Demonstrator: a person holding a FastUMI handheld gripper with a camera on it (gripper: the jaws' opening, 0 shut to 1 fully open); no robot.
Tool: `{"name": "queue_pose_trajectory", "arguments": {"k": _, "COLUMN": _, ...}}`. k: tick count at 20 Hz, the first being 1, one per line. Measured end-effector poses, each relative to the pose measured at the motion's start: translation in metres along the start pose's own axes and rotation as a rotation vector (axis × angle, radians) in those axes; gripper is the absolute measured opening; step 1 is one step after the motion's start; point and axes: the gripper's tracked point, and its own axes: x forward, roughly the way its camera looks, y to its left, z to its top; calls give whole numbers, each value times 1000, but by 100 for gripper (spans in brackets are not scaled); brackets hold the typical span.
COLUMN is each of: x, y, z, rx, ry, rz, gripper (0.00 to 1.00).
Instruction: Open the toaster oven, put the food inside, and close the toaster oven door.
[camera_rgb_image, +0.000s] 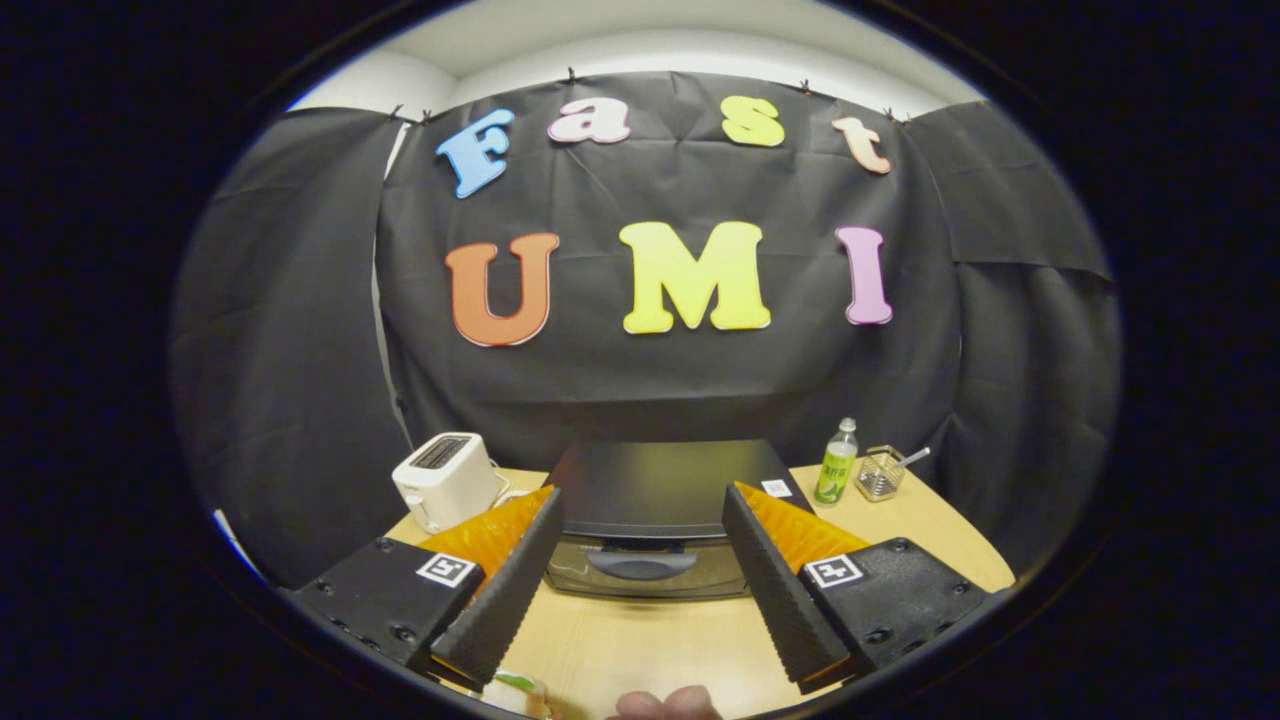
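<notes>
While the gripper (640, 560) hangs wide open and empty, the toaster oven (655, 520) door looks rigid; its 1 handle (641, 564) offers the grip point.

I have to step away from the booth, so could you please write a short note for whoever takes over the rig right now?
Gripper: jaws open, holding nothing, raised above the table.
Toaster oven: just ahead, seen between the jaws, door shut, handle facing the gripper.
Food: a piece sits on the table near the left finger, largely hidden.
A hand shows at the near table edge.
Done: nothing yet.
Left: open the door, put the food inside, close the door.
</notes>
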Motion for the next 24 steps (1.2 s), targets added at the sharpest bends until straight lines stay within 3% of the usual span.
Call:
{"name": "queue_pose_trajectory", "arguments": {"k": 11, "x": 110, "y": -14, "z": -66, "rx": -50, "ry": 174, "rz": -27, "gripper": 100}}
{"name": "queue_pose_trajectory", "arguments": {"k": 16, "x": 127, "y": -15, "z": -87, "rx": -53, "ry": 197, "rz": -48, "gripper": 100}}
{"name": "queue_pose_trajectory", "arguments": {"k": 23, "x": 125, "y": -15, "z": -98, "rx": -188, "ry": 167, "rz": -79, "gripper": 100}}
{"name": "queue_pose_trajectory", "arguments": {"k": 24, "x": 123, "y": -12, "z": -104, "rx": -145, "ry": 186, "rz": -69, "gripper": 100}}
